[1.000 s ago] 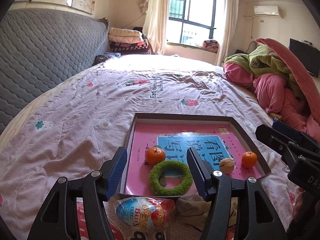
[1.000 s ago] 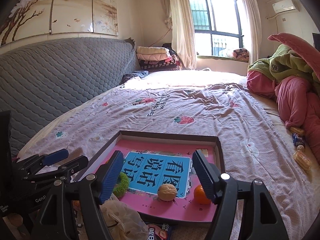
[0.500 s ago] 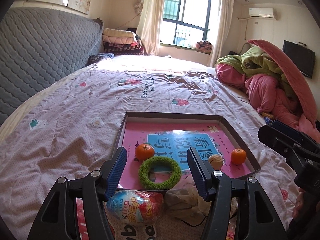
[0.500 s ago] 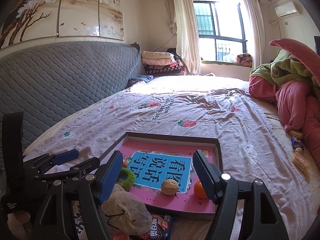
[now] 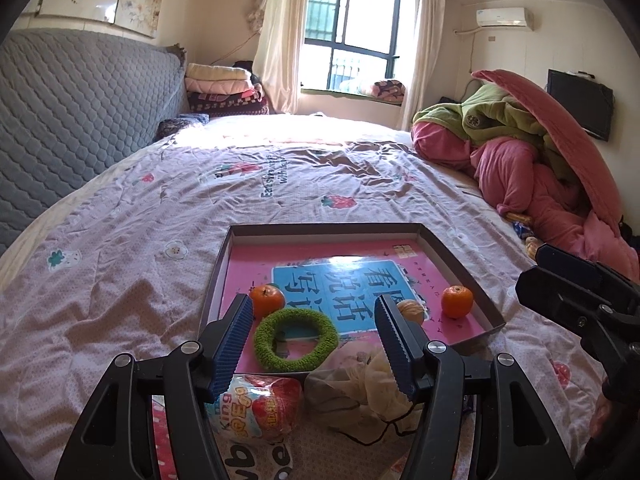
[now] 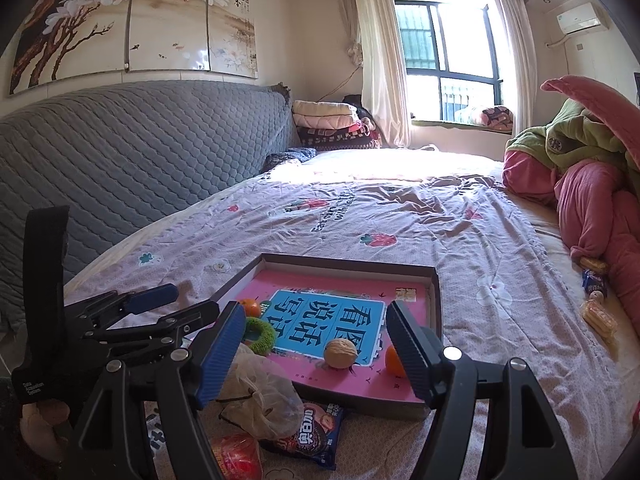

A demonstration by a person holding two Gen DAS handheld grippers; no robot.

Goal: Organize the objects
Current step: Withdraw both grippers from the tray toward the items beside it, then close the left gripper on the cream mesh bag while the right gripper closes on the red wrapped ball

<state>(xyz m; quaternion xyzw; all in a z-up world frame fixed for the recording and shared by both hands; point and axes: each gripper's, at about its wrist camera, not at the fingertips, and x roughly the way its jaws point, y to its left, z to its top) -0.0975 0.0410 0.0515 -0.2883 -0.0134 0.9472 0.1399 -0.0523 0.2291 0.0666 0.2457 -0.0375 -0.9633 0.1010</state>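
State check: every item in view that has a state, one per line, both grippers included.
left gripper: jaws open, empty
right gripper: jaws open, empty
tray: open-topped, flat on the bed, pink book inside
green ring: lying flat in the tray
walnut: whole, loose on the book
two oranges: unpeeled, apart, in the tray
plastic bag: crumpled, outside the tray
snack packet: flat on the bed, appears sealed

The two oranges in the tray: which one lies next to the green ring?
The left orange, beside the green ring near the tray's left wall. The other orange sits far right, past the walnut.
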